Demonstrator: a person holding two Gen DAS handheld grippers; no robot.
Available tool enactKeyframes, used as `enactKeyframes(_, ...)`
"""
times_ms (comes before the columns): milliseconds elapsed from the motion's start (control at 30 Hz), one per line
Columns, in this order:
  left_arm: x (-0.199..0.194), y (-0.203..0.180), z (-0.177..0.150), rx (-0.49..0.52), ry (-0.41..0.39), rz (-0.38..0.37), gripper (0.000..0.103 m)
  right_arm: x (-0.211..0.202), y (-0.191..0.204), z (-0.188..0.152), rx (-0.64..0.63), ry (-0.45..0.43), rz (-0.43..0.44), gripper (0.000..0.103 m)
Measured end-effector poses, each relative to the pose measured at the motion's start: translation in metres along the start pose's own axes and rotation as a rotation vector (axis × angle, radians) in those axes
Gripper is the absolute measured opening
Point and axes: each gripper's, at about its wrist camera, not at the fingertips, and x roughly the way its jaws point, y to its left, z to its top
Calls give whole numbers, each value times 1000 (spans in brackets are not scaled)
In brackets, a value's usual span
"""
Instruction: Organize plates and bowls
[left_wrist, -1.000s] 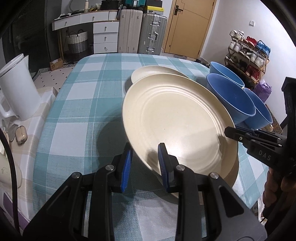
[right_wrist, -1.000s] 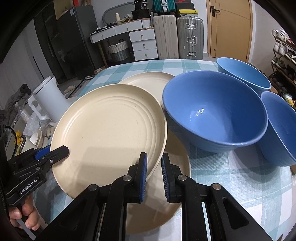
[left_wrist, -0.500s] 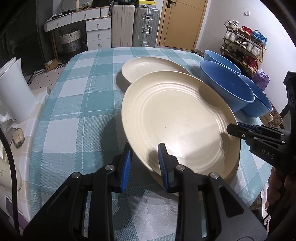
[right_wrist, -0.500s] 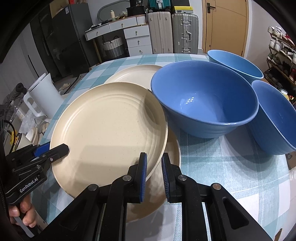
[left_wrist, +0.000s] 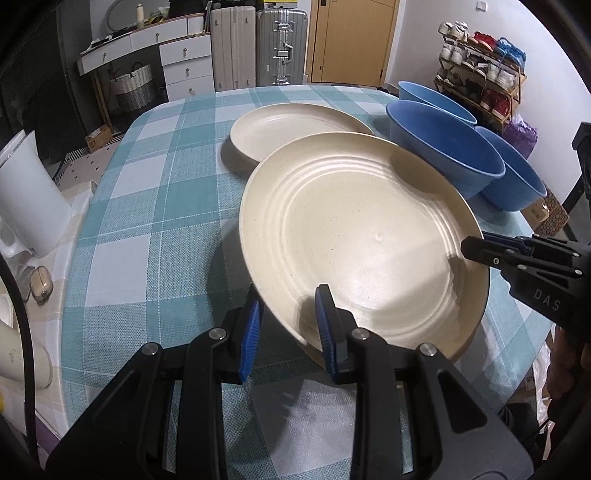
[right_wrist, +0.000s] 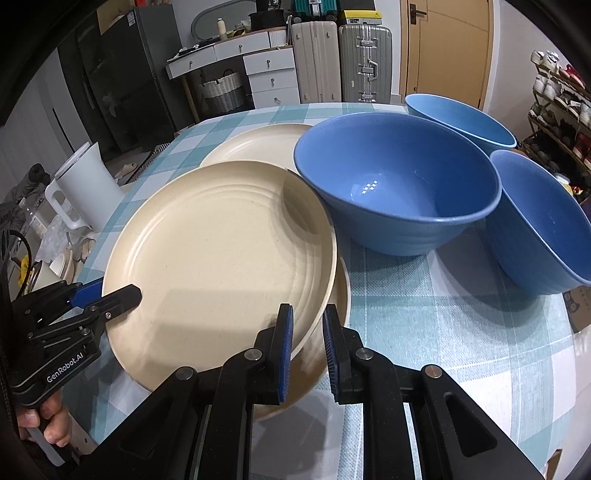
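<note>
Left gripper (left_wrist: 288, 317): your blue pads are closed onto the near-left rim of the top plate; one pad sits over the rim, the other under it.
Right gripper (right_wrist: 307, 330): your jaws stand narrow, closed onto the near-right rim of that same plate.
Top plate (right_wrist: 218, 254): cream, ridged, gripped by you at both sides and tilted, its near-right edge overlapping the plate beneath.
Lower plate (right_wrist: 332, 317): cream, flat on the cloth, mostly hidden; only a crescent shows at the near right.
Far plate (left_wrist: 291, 125): cream, flat on the cloth beyond the held plate, left of the bowls.
Middle bowl (right_wrist: 399, 184): blue, upright, just right of the plates; whether it touches the top plate's far edge I cannot tell.
Far bowl (right_wrist: 458, 118): blue, behind the middle one.
Right bowl (right_wrist: 539, 225): blue, leaning, near the table's right edge.
Tablecloth (left_wrist: 147, 206): teal and white check.
Kettle (right_wrist: 88, 184): white, to the left, beside the table.
Your hand (right_wrist: 40, 421): fingers wrapped on the left gripper's handle.
</note>
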Motion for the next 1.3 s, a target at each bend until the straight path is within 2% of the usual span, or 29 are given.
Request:
enactKeyframes(567, 4, -18, -6, 68, 40, 15, 25, 3, -5, -12, 7, 27, -30, 17)
enactKeyframes(1300, 10, -26, -11, 127, 86, 72, 30, 13, 3, -13, -6, 32, -47, 17)
